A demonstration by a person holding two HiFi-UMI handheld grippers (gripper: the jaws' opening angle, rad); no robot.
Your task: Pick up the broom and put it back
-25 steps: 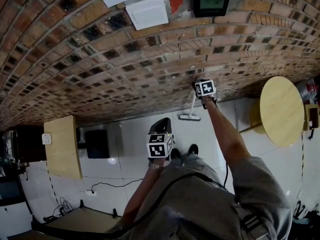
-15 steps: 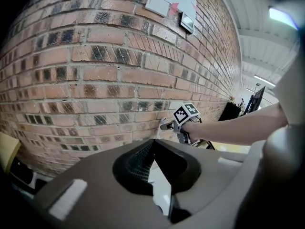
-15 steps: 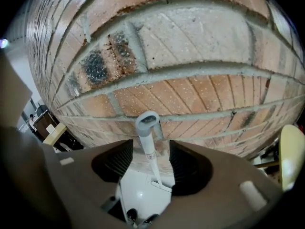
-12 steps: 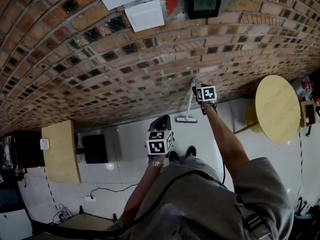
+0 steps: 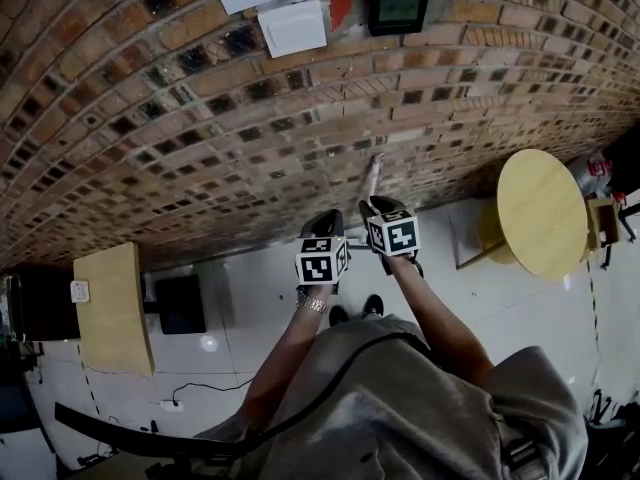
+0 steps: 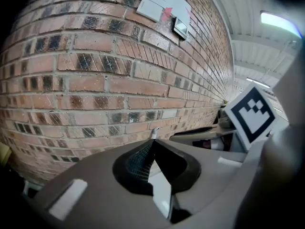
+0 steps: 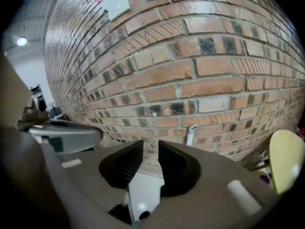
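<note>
Your right gripper's (image 7: 150,146) jaws stand a narrow gap apart and have just been closing. Nothing is between them; only the brick wall (image 7: 214,66) shows through the gap. The broom (image 7: 191,135) shows as a pale handle tip just right of the jaws and beyond them, upright against the bricks and untouched.

In the left gripper view, your left gripper (image 6: 151,143) has its jaws pressed together and empty. A small pale tip, probably the same handle, peeks just past their ends.

In the head view, both grippers hang side by side, and the broom (image 5: 374,173) leans on the wall just ahead of the right jaws, its head hidden behind that gripper.

I judge the broom put back and released. What's left is to draw both grippers clear, keeping the right jaws off the handle so it doesn't slide along the wall.
</note>
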